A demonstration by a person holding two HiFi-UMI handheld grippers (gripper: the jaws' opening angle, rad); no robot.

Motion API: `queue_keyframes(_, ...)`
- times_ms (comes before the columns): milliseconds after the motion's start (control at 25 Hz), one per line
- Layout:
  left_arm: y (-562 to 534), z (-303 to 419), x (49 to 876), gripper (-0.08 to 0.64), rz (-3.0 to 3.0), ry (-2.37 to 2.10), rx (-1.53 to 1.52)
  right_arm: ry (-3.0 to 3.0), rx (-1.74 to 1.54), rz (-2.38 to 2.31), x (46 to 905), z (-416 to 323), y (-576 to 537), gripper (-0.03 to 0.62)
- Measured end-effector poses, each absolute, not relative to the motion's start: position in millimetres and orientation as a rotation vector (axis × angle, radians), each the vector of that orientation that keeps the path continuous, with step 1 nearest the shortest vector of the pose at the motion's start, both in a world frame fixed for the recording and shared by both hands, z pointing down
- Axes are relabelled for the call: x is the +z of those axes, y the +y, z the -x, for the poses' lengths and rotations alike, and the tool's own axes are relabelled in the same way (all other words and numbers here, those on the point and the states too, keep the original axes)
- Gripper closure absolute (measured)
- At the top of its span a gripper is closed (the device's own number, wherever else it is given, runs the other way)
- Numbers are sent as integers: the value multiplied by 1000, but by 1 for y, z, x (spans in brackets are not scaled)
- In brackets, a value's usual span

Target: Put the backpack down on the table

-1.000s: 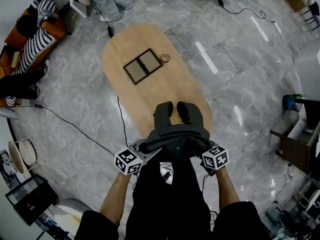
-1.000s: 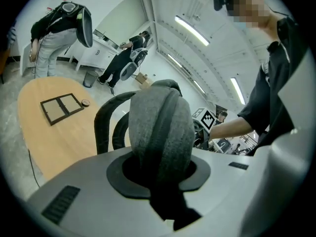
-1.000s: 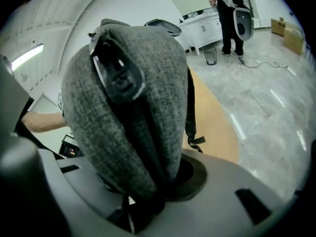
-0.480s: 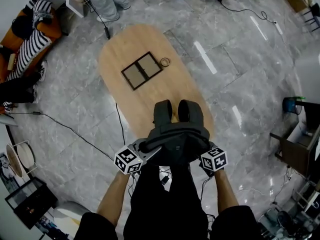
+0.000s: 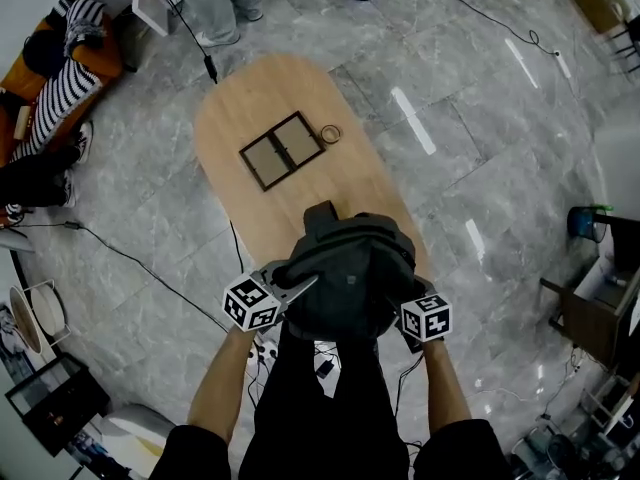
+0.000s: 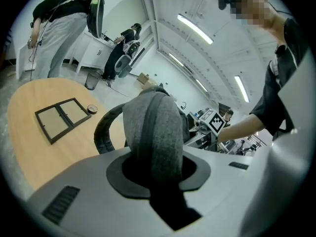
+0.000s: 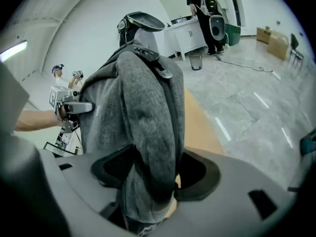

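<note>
A grey backpack (image 5: pixel 350 268) sits slumped over the near end of the oval wooden table (image 5: pixel 250 98). My left gripper (image 5: pixel 300 286) is at its left side, shut on a thick fold of the bag's grey fabric (image 6: pixel 153 127). At the bag's right side, the jaws of my right gripper (image 5: pixel 400 296) are opening. A bunched grey fold (image 7: pixel 143 132) still hangs between them, with dark gaps on both sides. One padded strap (image 6: pixel 103 130) loops toward the tabletop. Where the bag's underside meets the table is hidden.
A dark double picture frame (image 5: pixel 282 150) and a small ring (image 5: pixel 330 133) lie on the table's far half. A cable (image 5: pixel 140 258) runs over the marble floor at left. People stand beyond the table's far end, and an orange sofa (image 5: pixel 60 68) is at far left.
The backpack has sunk and moved forward; its two upright straps have collapsed into a slumped mound on the table's near end. Both grippers came down and forward with it.
</note>
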State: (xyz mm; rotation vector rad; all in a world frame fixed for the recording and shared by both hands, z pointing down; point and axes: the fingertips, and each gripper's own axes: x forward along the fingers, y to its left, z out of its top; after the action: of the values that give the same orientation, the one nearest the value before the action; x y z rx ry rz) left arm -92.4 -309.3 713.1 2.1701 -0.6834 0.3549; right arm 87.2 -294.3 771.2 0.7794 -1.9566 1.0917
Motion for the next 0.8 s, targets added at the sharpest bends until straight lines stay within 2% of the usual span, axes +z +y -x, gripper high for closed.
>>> queue_keyframes(240, -334, 97, 730, 457, -2161, -717, 351, -1946, 1098, -919, 774, -109, -296, 330)
queue_keyframes(480, -356, 102, 748, 454, -2144, -732, 353, -1910, 1227, -857, 800, -107, -280, 337)
queue_keyframes(680, -370, 111, 766, 439, -2095, -747, 356, -1932, 1207, -854, 812, -100, -296, 421)
queue_keyframes(800, -371, 121, 778, 414, -2049, -760, 357, -1961, 1148, -869, 814, -93, -302, 450)
